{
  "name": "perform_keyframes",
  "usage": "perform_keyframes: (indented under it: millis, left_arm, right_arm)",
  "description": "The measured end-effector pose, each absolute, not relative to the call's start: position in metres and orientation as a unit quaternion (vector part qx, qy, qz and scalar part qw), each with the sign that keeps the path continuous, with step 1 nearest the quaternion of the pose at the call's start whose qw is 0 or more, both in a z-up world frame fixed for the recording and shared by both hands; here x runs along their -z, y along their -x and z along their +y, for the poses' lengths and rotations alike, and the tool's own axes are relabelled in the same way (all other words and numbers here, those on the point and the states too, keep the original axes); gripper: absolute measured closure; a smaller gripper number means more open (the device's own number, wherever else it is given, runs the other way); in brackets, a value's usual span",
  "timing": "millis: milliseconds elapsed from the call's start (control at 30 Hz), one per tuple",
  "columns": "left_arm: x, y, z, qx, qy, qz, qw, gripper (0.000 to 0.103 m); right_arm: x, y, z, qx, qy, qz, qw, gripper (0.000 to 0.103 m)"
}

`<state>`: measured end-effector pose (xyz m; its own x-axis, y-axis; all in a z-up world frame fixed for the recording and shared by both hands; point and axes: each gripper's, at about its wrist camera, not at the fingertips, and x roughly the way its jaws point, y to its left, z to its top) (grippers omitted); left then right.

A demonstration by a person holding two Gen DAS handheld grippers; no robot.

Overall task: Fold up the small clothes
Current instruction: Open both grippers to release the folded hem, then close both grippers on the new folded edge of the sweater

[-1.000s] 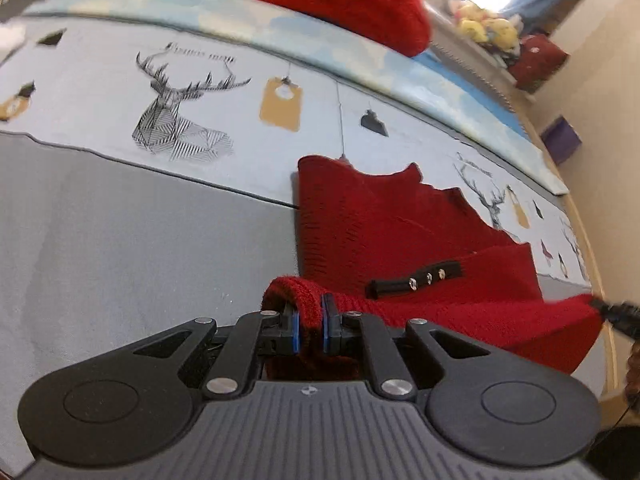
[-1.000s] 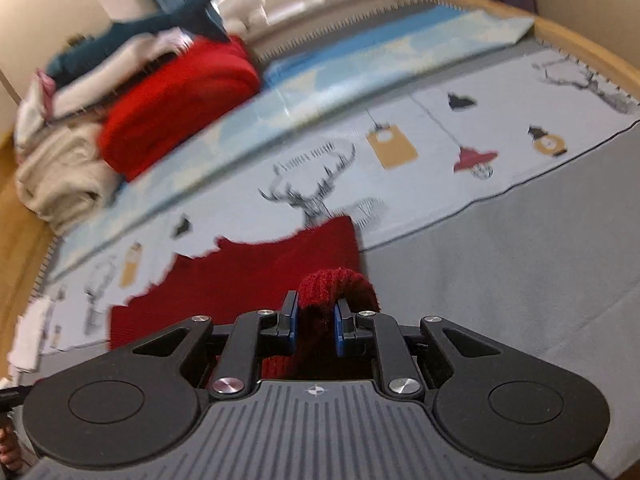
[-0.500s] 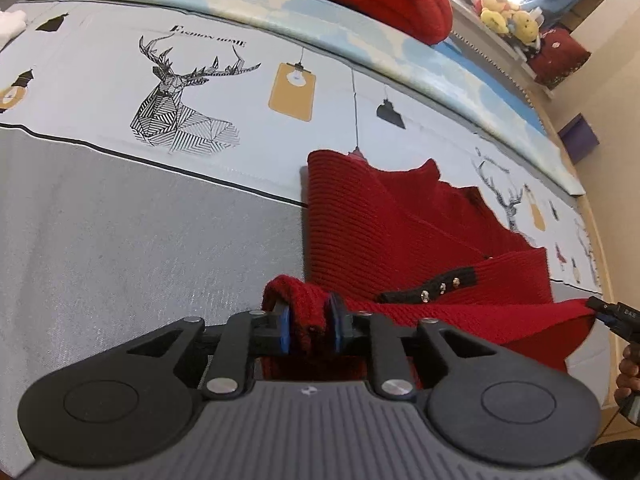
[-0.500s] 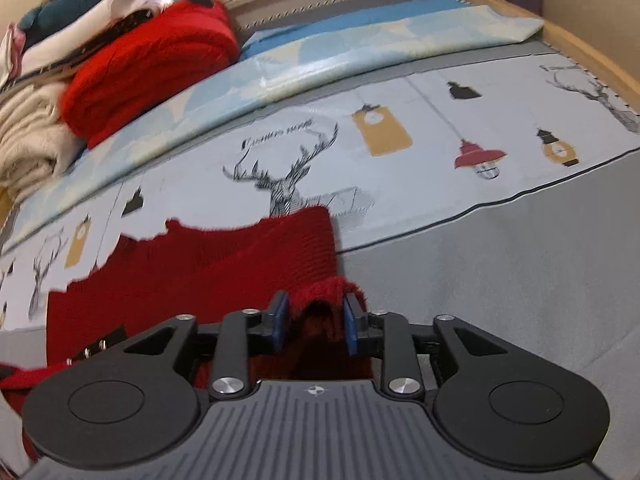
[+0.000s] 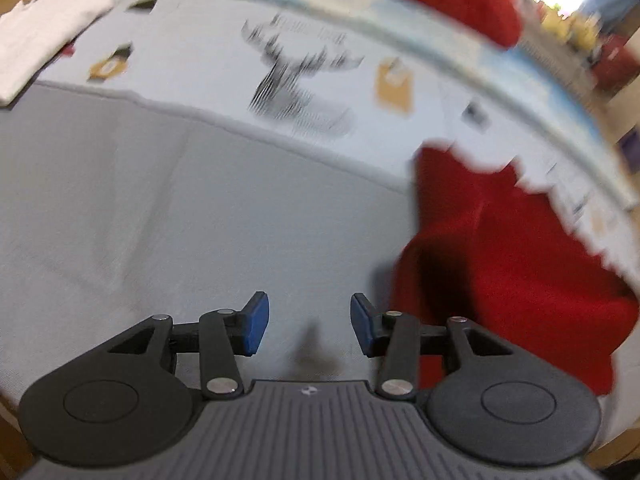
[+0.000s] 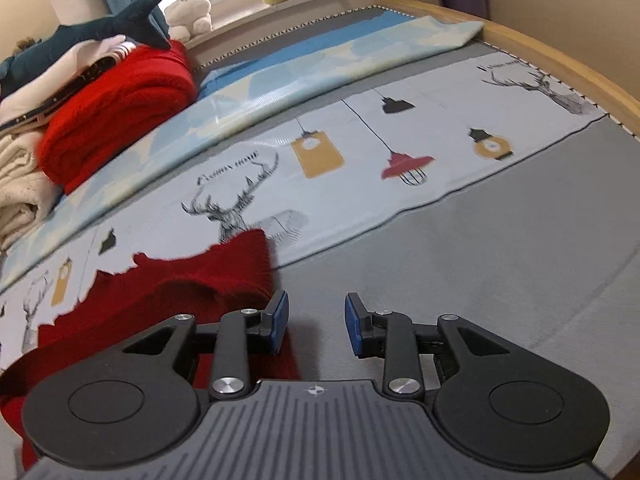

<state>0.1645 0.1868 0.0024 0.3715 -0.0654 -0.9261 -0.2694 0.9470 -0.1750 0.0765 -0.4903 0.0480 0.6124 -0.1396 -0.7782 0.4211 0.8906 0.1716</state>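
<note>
A small dark red knit garment (image 5: 508, 256) lies folded over on the grey and printed bed cover, at the right of the blurred left wrist view and at the lower left of the right wrist view (image 6: 180, 284). My left gripper (image 5: 306, 324) is open and empty over bare grey cover, just left of the garment. My right gripper (image 6: 316, 322) is open and empty, its left finger beside the garment's right edge.
A stack of folded clothes with a bright red knit (image 6: 116, 108) and a plush shark (image 6: 88, 36) sits at the back. A white cloth (image 5: 44, 44) lies far left. The wooden bed edge (image 6: 560, 64) runs along the right.
Both grippers have opened and let go of the red garment's folded edge. The left gripper has shifted left off the garment, and the right gripper has shifted right off it.
</note>
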Motion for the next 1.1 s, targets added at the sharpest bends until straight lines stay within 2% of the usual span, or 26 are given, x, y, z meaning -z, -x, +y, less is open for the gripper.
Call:
perform_keyframes:
  millis: [333,567,833,1000,1100]
  left_arm:
    - [0.0,-0.173,0.162,-0.013,0.134,0.561,0.816,0.052]
    - [0.014,-0.185,0.14,0.015,0.127,0.554,0.822,0.052]
    - [0.025,-0.209,0.13,0.028,0.161,0.538,0.827,0.051]
    - [0.026,-0.226,0.127,0.025,0.181,0.523,0.832,0.044]
    - [0.03,-0.234,0.125,0.026,0.182,0.524,0.832,0.036]
  right_arm:
    - [-0.024,-0.085,-0.47,0.108,-0.143,0.452,0.874,0.063]
    - [0.004,-0.093,-0.458,0.083,-0.117,0.486,0.862,0.062]
    - [0.01,-0.109,-0.458,0.079,-0.123,0.466,0.873,0.061]
    - [0.012,-0.128,-0.449,0.07,-0.117,0.446,0.885,0.058]
    - [0.017,-0.14,-0.447,0.077,-0.118,0.443,0.885,0.055]
